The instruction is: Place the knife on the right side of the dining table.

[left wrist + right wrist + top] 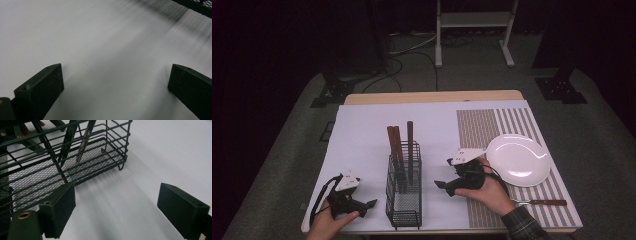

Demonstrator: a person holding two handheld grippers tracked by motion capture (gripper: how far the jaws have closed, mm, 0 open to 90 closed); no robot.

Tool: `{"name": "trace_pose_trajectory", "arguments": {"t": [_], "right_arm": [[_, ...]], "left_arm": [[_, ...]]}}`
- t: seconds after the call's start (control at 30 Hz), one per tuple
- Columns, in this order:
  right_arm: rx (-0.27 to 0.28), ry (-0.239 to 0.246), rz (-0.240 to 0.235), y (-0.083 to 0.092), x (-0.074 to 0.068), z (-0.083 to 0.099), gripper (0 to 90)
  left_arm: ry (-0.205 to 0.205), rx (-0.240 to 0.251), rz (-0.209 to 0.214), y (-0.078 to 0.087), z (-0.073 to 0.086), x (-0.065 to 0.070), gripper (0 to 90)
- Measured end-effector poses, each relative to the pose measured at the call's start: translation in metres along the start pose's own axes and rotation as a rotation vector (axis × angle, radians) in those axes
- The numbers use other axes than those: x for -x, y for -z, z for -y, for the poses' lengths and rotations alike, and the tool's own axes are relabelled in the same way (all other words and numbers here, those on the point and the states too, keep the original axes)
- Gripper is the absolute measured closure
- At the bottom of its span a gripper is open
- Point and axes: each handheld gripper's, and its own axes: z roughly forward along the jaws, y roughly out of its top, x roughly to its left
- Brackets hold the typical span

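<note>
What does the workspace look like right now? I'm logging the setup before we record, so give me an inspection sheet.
Surface: table under a white sheet, with a striped placemat at right.
Job's things: black wire caddy holding three brown-handled utensils; white plate on the placemat; brown-handled utensil lying near the front edge.
Clutter: nothing seen.
Grippers: left gripper open, empty; right gripper open, empty, facing the caddy.
Cables: black cable loop at the left gripper; floor cables behind the table.
Surroundings: dark room, white frame, black stands.

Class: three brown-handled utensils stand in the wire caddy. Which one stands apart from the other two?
The darker handle on the right of the caddy; the lighter pair lean together at its left.
</note>
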Motion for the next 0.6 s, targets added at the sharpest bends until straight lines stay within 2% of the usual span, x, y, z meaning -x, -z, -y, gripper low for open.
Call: {"name": "trace_pose_trajectory", "arguments": {"t": [0.6], "right_arm": [[0.08, -0.007, 0.01, 0.013, 0.006, -0.027, 13.7]], "left_arm": [[0.002, 0.003, 0.0, 0.0, 0.0, 0.0, 0.0]]}}
